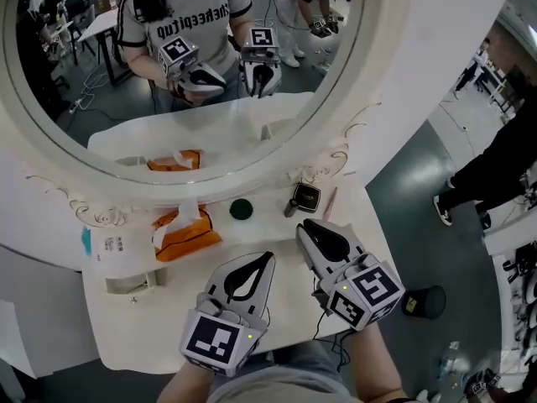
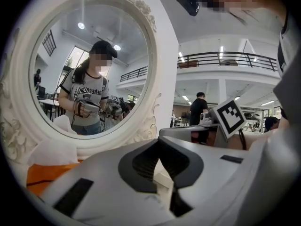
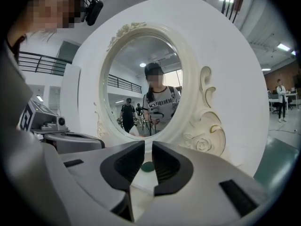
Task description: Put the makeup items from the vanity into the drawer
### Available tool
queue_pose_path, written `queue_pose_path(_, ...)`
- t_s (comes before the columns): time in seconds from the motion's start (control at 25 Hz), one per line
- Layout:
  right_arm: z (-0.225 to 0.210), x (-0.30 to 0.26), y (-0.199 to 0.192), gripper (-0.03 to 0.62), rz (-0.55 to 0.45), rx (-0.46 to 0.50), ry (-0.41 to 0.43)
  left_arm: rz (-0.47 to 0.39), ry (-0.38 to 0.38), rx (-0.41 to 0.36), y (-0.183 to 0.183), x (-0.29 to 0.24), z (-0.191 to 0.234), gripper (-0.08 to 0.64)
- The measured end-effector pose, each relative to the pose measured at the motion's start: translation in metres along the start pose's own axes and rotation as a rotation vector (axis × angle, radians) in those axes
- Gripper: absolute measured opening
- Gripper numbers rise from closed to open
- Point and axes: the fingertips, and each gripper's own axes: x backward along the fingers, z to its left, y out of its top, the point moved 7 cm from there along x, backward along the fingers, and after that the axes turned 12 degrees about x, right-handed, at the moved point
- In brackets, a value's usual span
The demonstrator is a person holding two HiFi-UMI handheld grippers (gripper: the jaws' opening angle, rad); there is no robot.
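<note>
Nearest, the left gripper (image 1: 267, 259) and the right gripper (image 1: 305, 226) are hovering side by side over the white bench (image 1: 159, 326), both pointing toward twelve o'clock. Left jaws are meeting at the tips with nothing between them. Right jaws are standing a narrow gap apart and gripping nothing.

On the bench ahead, a round green compact (image 1: 242, 209) is lying at about ten o'clock from the right gripper, apart from it, and it is showing through the gap in the right gripper view. At twelve o'clock, just beyond the right tips, a black square compact (image 1: 306, 196) is sitting. A pink stick (image 1: 329, 201) is lying just beside it at three o'clock.

An orange tissue pack (image 1: 180, 235) is resting at ten o'clock from the left gripper. Behind it all, the oval mirror (image 1: 394, 99) is reflecting the person and both grippers.
</note>
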Motion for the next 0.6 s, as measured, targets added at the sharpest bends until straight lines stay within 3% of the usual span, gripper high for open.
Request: queue_pose_path(0.6, -0.036, -0.044, -0.043, 0.130, 0.151, -0.038, -0.026, 0.018, 0.043, 0.028, -0.003, -0.017, 0.023, 0.040)
